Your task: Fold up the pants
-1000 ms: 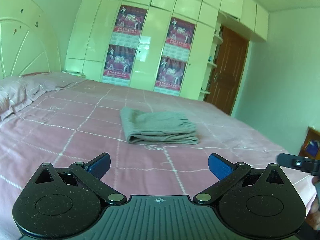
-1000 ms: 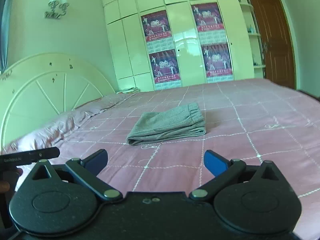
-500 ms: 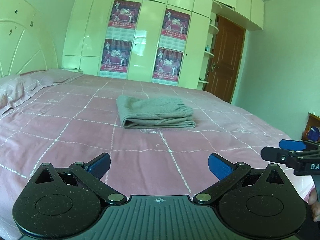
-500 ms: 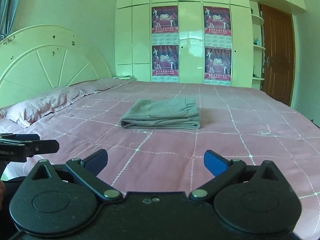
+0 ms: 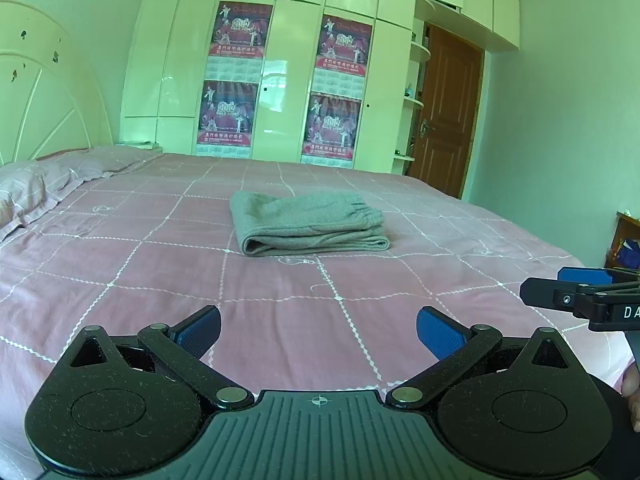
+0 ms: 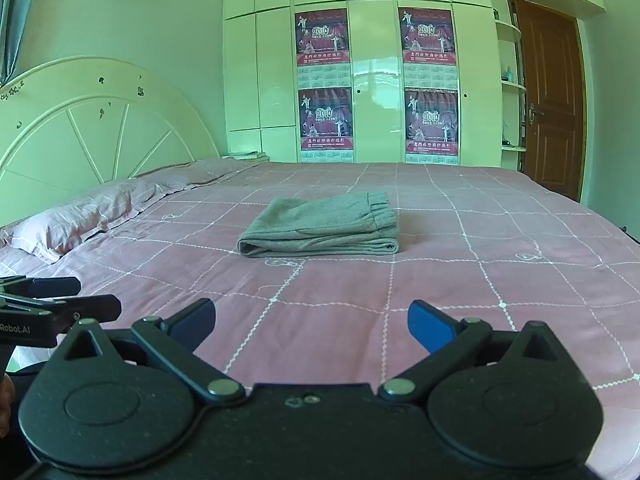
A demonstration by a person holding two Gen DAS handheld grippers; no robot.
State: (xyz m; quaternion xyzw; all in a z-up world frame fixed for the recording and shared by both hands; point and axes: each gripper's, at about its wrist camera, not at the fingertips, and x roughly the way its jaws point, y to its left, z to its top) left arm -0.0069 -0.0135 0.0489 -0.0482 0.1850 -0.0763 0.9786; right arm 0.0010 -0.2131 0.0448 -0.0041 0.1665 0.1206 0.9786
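Seemingly open bedspread [image 5: 320, 320] around pants [image 5: 308, 224]

Grey pants [image 5: 308, 222] are lying on a pink bedspread [image 5: 120, 272] that is showing a white grid of stitched lines. Pillows [image 6: 76, 220] at nine o'clock are wearing the same pink check. Both black grippers are showing blue pads [image 5: 438, 334]. Red posters [image 6: 323, 38] are hanging on cream wardrobe doors [image 6: 374, 80], a brown door [image 6: 554, 96] at two o'clock.

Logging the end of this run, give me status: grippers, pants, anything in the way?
Left gripper open, empty. Right gripper open, empty. Grey pants folded, lying mid-bed on pink bedspread, untouched. Nothing between grippers and pants.
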